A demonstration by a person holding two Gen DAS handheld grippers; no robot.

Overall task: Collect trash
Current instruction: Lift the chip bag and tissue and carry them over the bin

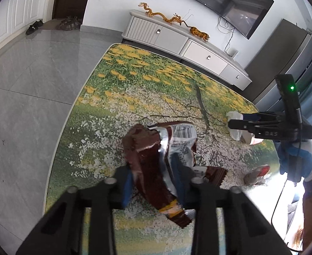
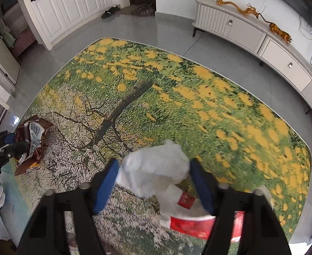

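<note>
We see left claw (image 1: 156, 178) clamped on brown wrapper (image 1: 147, 148), long axis toward 12; right claw (image 2: 153, 182) grips white wad (image 2: 156, 165), red-white cup (image 2: 198, 223) at 5.

We count two claws, the left claw (image 1: 153, 182) and the right claw (image 2: 153, 182). We see one brown snack wrapper (image 1: 156, 148), one white crumpled bag (image 2: 156, 165), one red and white cup (image 2: 198, 221), one flowered rug (image 2: 177, 97), one long low cabinet (image 2: 251, 34), one television (image 1: 230, 2), three golden figurines (image 1: 151, 10) on the cabinet, and one pair of dark shoes (image 2: 111, 11).
</note>
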